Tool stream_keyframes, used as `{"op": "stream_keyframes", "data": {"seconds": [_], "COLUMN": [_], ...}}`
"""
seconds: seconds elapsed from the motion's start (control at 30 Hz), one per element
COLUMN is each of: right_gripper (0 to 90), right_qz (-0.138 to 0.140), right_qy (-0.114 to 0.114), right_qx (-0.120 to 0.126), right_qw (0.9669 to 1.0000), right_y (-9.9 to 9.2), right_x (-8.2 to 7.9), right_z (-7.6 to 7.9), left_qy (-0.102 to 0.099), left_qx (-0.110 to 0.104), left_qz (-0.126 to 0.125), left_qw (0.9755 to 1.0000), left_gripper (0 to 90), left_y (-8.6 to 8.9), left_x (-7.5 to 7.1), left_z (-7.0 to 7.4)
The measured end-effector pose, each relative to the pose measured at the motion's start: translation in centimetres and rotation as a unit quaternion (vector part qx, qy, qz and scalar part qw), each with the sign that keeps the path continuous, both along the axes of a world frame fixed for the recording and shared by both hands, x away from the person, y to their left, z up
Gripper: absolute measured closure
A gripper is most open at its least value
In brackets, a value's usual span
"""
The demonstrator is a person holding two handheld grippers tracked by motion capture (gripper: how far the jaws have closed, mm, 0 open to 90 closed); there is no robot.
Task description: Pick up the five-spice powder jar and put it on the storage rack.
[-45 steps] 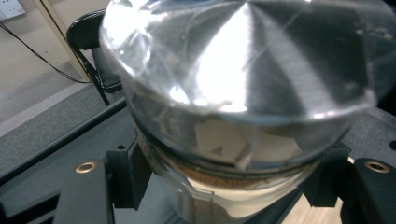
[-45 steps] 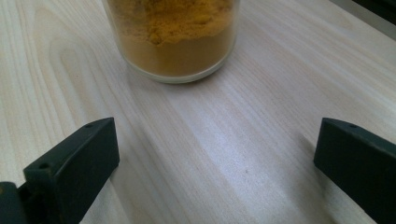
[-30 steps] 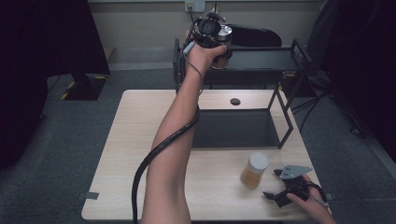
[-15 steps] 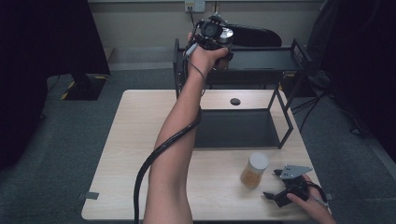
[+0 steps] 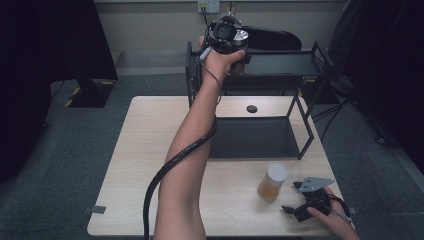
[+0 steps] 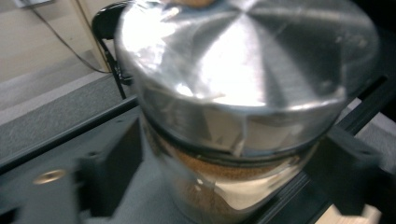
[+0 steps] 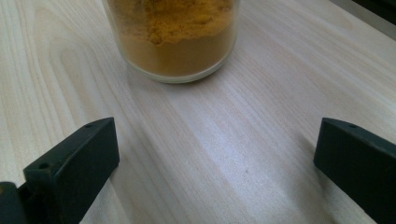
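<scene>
Brushed-steel lid caps the round glass spice jar (image 6: 243, 116) between the left hand-held gripper (image 6: 233, 186), whose jaws have just been opening. Right hand-held gripper (image 7: 215, 172) gapes over the pale woodgrain counter (image 7: 261, 140) near a turmeric jar (image 7: 175, 37).

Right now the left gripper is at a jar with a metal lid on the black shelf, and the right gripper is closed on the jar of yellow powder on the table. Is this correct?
Not quite. The right gripper is open: in the right gripper view its jaws stand wide apart, short of the jar of yellow powder on the table. The left gripper is indeed at the metal-lidded jar on the black shelf.

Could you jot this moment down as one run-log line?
left gripper: just opening around steel-lidded jar on shelf | right gripper: open, facing spice jar
</scene>
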State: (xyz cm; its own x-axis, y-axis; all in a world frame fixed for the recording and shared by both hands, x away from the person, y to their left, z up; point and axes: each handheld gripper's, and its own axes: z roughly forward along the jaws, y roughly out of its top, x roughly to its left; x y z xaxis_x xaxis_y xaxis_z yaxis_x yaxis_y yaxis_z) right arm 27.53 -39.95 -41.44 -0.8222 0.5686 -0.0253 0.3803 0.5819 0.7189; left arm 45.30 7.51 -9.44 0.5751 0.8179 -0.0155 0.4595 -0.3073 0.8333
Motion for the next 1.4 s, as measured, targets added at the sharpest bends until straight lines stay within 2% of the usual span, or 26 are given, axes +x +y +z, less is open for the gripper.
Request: {"op": "stream_keyframes", "data": {"seconds": [0.2,0.53,1.07,1.4], "right_gripper": [0.0,0.0,0.0,0.0], "right_qz": [0.0,-0.001,-0.001,-0.002], "right_qy": [0.0,0.0,0.0,0.0], "right_qx": [0.0,0.0,0.0,0.001], "right_qw": [1.0,1.0,1.0,1.0], "right_y": [0.0,-0.1,-0.1,-0.1], "right_x": [0.0,-0.1,-0.3,-0.3], "right_z": [0.0,0.0,0.0,0.0], "left_qy": [-0.006,-0.007,-0.023,-0.022], "left_qx": [-0.006,-0.017,-0.031,-0.045], "left_qz": [0.006,-0.002,-0.043,-0.082], "left_qw": [1.0,0.9998,0.9983,0.9953], "left_gripper": [6.1,2.9,1.9,2.1], "left_y": [0.0,0.3,1.6,2.0], "left_x": [-1.3,-2.8,-5.8,-6.5], "left_z": [0.3,-0.6,-2.7,-5.1]}}
